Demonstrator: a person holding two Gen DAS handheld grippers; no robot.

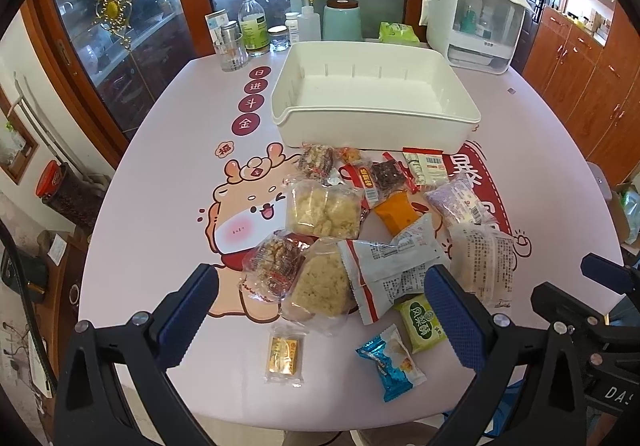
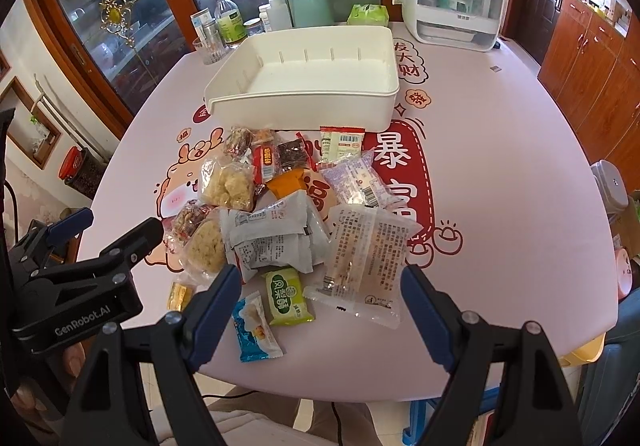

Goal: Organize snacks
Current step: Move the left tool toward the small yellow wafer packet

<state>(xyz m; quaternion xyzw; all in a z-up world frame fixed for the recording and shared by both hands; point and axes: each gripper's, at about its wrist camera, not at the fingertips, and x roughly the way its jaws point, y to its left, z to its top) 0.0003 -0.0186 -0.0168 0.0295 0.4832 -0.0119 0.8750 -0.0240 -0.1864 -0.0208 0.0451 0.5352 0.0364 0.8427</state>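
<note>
item: my left gripper [image 1: 320, 310] and right gripper [image 2: 320, 310], jaws released, hovered over snack packets [image 2: 280, 205]; white bin [image 2: 312, 101] stood behind on counter [image 2: 500, 165]

We see both wrist views looking down-forward from the table's near edge, sharing snack pile [image 1: 360, 230] and white bin [image 2: 308, 85].

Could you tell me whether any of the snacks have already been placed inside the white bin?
No, the white bin shows only its bare floor, while the snack packets all lie on the table in front of it.
</note>
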